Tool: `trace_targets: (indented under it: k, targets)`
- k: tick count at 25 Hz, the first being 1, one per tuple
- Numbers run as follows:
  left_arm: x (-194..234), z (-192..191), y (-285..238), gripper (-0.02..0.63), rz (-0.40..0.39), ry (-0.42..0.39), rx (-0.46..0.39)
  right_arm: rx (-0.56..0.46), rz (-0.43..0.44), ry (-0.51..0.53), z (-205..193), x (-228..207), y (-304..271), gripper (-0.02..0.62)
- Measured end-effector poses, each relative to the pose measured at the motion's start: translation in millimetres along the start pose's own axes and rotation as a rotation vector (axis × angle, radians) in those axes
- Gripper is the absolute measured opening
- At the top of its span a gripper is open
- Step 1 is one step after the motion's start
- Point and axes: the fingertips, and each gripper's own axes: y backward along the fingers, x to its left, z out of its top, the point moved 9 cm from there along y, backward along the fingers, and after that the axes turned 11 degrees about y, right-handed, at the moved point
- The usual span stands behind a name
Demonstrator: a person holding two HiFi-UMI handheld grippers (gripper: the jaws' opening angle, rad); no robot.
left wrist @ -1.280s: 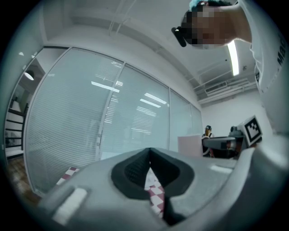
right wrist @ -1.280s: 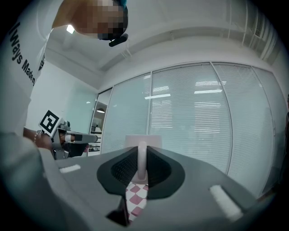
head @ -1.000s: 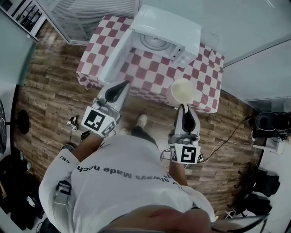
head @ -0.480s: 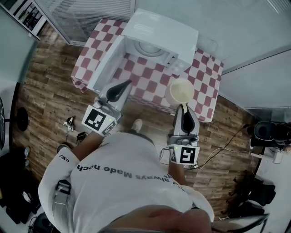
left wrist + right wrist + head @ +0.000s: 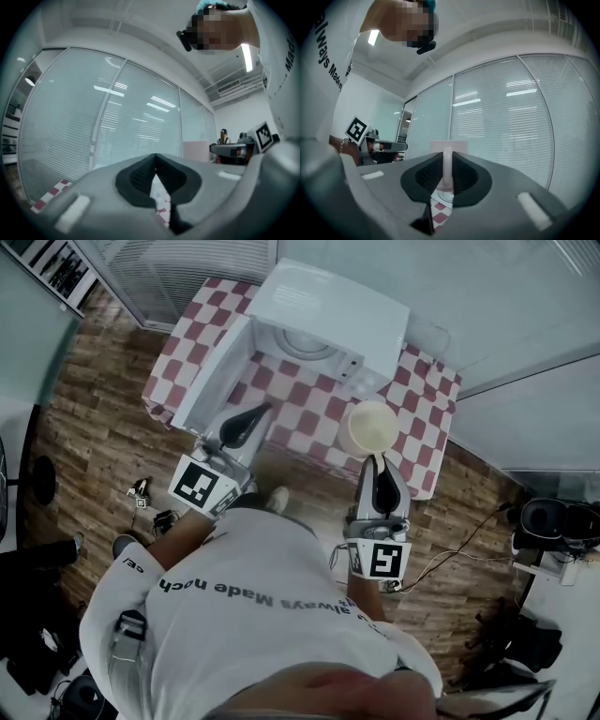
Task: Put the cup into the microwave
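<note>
A cream cup [image 5: 372, 427] hangs over the right part of the checked table [image 5: 300, 409], and my right gripper [image 5: 380, 461] is shut on its handle. In the right gripper view the pale handle [image 5: 446, 169] stands upright between the dark pads, with the cup's body [image 5: 449, 146] behind it. The white microwave [image 5: 328, 315] stands at the back of the table with its door [image 5: 211, 376] swung open to the left and the turntable [image 5: 309, 345] showing inside. My left gripper [image 5: 265, 410] is shut and holds nothing, just right of the open door.
The red-and-white checked table stands on a wooden floor against glass walls with blinds [image 5: 117, 117]. Cables and small items [image 5: 141, 495] lie on the floor at the left, and a dark chair [image 5: 553, 517] stands at the right. A person's feet [image 5: 274, 498] stand near the table's front edge.
The view has shifted a little closer to the table. The right gripper with the cup has edged up toward the microwave; the left gripper has stayed beside the open door.
</note>
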Motion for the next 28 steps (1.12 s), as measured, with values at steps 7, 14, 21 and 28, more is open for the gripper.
trace_targets:
  k: [7,14,21,28]
  targets:
    - [18,7,-10,0.003,0.004,-0.001,-0.008,-0.004,0.002,0.003,1,0,-21,0.037]
    - [43,19,-18,0.003,-0.02,-0.001,0.0,-0.012,-0.002,-0.002,9,9,-52,0.037]
    - [69,33,-21,0.003,-0.035,-0.006,-0.005,-0.024,-0.019,-0.002,15,18,-74,0.037]
    - [83,30,-24,0.003,-0.057,0.0,0.022,-0.003,-0.027,-0.002,10,26,-82,0.037]
